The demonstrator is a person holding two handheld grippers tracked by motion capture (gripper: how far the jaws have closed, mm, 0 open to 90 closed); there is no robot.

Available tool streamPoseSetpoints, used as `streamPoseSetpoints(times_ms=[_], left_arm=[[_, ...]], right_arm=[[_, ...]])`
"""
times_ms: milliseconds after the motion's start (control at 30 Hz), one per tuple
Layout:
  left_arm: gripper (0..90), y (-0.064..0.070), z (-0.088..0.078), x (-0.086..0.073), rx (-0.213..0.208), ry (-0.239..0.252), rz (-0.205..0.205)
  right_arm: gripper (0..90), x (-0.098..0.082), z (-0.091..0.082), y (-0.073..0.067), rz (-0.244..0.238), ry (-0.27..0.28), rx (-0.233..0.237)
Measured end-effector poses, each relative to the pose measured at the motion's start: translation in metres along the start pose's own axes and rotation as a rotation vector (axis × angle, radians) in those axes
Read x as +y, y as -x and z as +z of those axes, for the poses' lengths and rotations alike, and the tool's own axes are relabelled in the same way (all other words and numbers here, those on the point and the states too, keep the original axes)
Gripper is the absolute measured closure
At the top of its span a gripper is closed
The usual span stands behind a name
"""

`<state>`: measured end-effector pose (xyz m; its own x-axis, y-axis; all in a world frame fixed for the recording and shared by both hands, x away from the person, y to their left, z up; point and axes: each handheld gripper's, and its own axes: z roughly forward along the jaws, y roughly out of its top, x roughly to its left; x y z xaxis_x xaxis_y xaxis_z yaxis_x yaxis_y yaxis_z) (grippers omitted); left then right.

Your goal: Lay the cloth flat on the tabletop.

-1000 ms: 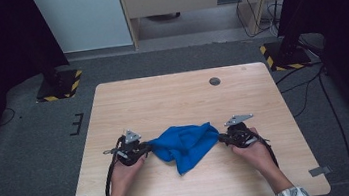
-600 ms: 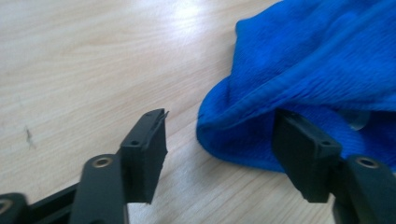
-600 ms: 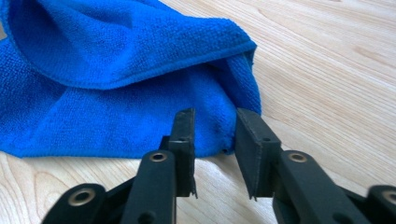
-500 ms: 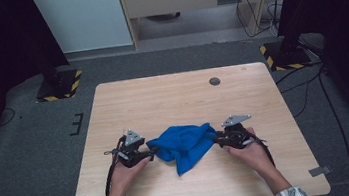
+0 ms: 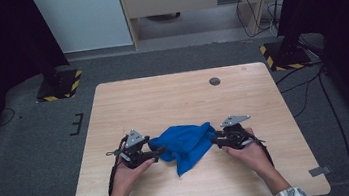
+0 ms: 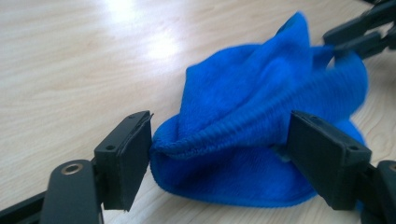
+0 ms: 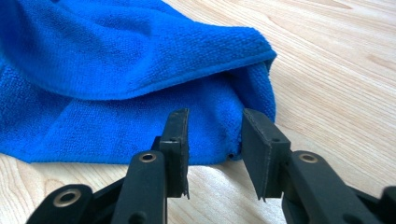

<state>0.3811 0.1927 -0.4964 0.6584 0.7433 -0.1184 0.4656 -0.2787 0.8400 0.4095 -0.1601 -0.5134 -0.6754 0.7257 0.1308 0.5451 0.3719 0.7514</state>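
A crumpled blue cloth [image 5: 186, 144] lies on the wooden table [image 5: 162, 99], near its front middle. My left gripper [image 5: 160, 152] sits at the cloth's left end. Its jaws have just been opening and now stand wide, with a bunched fold of the cloth [image 6: 243, 140] lying loose between them. My right gripper [image 5: 214, 141] is at the cloth's right end. Its jaws have also just been opening, and a gap shows between the pads. The cloth's corner [image 7: 233, 93] lies just beyond the right gripper [image 7: 215, 135] tips, with nothing pinched.
A small dark round grommet [image 5: 215, 81] sits in the tabletop at the back right. Bare wood stretches behind the cloth. Dark stands with yellow-black striped bases [image 5: 60, 87] are on the floor beyond the table's far corners.
Both grippers' jaws have spread apart and let go of the cloth's ends. The cloth rests in the same spot, and the hands have hardly shifted.
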Motion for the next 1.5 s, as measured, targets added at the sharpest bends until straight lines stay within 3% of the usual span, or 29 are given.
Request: streamPoseSetpoints(times_ms=[67,167,333,367,567,667,800,933,1000,1033,1067,1100,1133,1167,1333,1500], left_arm=[[22.2,0.005,0.000,0.006,-0.021,0.035,-0.012],[21.7,0.014,0.003,0.014,-0.033,0.053,0.020],[22.4,0.023,0.009,0.017,-0.030,0.044,0.045],[23.1,0.023,0.016,0.014,-0.012,0.010,0.056],[30.6,0.015,0.029,0.007,0.034,-0.052,0.031],[33.7,0.010,0.035,0.005,0.038,-0.079,0.020],[45.7,0.007,0.042,-0.001,0.019,-0.144,0.025],[53.5,0.008,0.043,-0.001,0.012,-0.148,0.030],[56.3,0.009,0.042,-0.001,0.011,-0.147,0.033],[57.9,0.009,0.041,0.000,0.009,-0.145,0.033],[58.8,0.009,0.040,0.000,0.009,-0.143,0.033],[59.8,0.009,0.040,0.000,0.009,-0.143,0.033],[61.5,0.009,0.037,0.001,0.014,-0.132,0.032],[63.1,0.008,0.036,0.002,0.015,-0.122,0.029],[71.3,0.004,0.027,0.005,0.032,-0.073,0.010],[78.1,0.001,0.024,0.005,0.051,-0.064,0.010]], right_arm=[[60.4,0.001,0.001,-0.001,0.004,0.004,0.001],[58.4,0.001,0.002,-0.002,0.002,0.004,0.003],[56.3,0.002,0.003,-0.006,-0.006,0.009,0.016],[56.0,0.002,0.003,-0.007,-0.003,0.010,0.019],[55.6,0.005,0.008,-0.015,-0.028,0.018,0.039],[55.7,0.007,0.009,-0.018,-0.033,0.030,0.048],[48.8,0.012,0.017,-0.023,-0.027,0.036,0.059],[44.9,0.016,0.027,-0.028,-0.037,0.043,0.078],[47.0,0.017,0.028,-0.031,-0.049,0.045,0.081],[64.7,0.019,0.031,-0.036,-0.078,0.044,0.076],[71.7,0.019,0.032,-0.037,-0.091,0.050,0.075],[71.7,0.019,0.032,-0.037,-0.091,0.050,0.075],[84.8,0.019,0.032,-0.037,-0.099,0.050,0.077],[88.4,0.019,0.032,-0.036,-0.104,0.052,0.074],[89.2,0.020,0.025,-0.026,-0.073,0.057,0.043],[89.4,0.018,0.029,-0.022,-0.068,0.027,0.033]])
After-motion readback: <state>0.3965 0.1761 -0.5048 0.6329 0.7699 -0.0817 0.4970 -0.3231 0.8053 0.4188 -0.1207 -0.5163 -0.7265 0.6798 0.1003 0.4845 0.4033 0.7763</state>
